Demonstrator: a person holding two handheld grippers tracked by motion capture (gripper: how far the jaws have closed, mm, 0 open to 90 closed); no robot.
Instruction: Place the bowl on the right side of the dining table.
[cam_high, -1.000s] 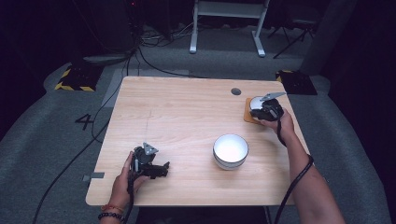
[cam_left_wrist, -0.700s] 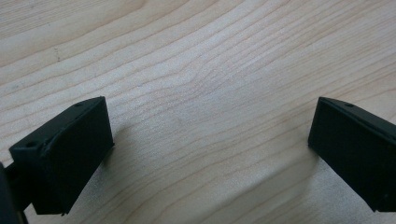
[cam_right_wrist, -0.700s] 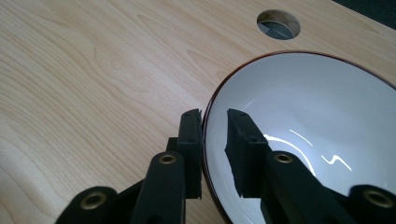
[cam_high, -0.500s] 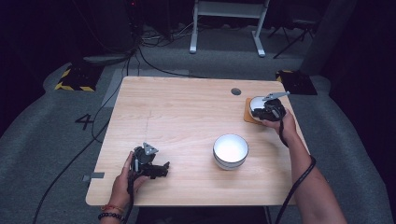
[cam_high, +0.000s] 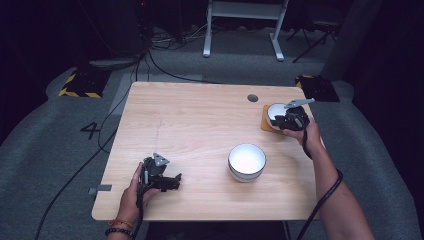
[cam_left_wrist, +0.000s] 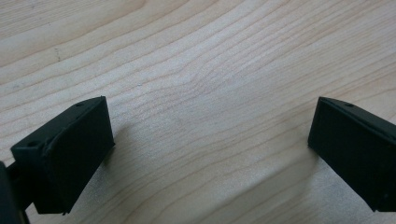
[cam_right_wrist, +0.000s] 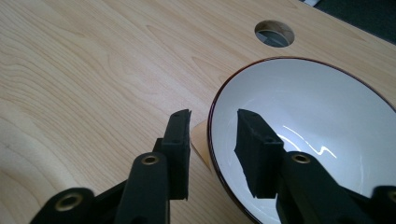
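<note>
A small white bowl with a dark rim sits on an orange coaster at the table's right edge. My right gripper is at its near rim, one jaw inside the bowl and one outside. A gap shows on both sides of the rim, so it is open. A second, larger white bowl stands in the middle right, empty. My left gripper rests low over bare wood at the front left, jaws wide apart with nothing between them.
The light wooden table has a round cable hole just behind the coaster. Cables trail from both grippers off the front edge. Dark floor, cables and a stand's legs lie beyond the far edge.
</note>
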